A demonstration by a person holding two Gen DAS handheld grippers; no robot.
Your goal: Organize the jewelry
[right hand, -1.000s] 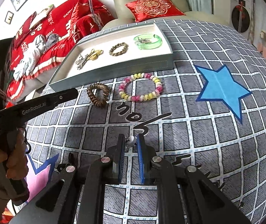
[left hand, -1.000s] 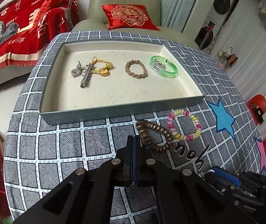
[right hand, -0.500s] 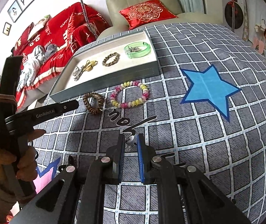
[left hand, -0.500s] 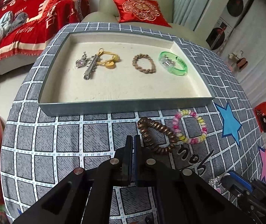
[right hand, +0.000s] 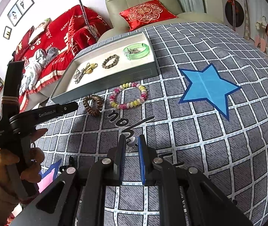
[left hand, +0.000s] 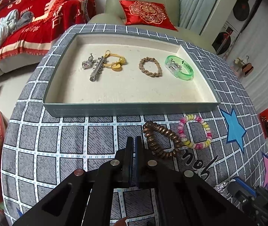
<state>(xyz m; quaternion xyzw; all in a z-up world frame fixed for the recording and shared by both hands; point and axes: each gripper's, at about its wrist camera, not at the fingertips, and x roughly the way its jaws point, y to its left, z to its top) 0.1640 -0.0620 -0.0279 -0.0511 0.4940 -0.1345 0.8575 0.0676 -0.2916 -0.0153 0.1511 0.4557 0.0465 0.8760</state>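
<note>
Jewelry is split between two places: a clip, a yellow hair tie, a braided bracelet (left hand: 150, 67) and a green bangle (left hand: 179, 67) already lie in the tray (left hand: 134, 108), while a brown spiral hair tie (left hand: 161, 140) and a pink-and-yellow bead bracelet (left hand: 195, 130) sit on the counter just in front of the tray's near wall, touching one another.

My right jaws (right hand: 131, 144) are pinching a small silvery piece with a white bead (right hand: 132, 141), held above the grid-patterned cloth. My left jaws (left hand: 134, 143) are pressed together with nothing between them.

What matters next, as I judge it: the tray lies ahead and to the left of my right jaws, beyond the two loose pieces, so the carried piece must pass over them and the near wall. The spiral hair tie lies just right of my left jaws, its long axis running diagonally away, so my left hand is the nearer one for it.

Readable writing: "GenRobot.AI" on the left gripper's arm (right hand: 47, 112), "HAPPY" on the red blanket (right hand: 64, 27), "you" on the cloth.
</note>
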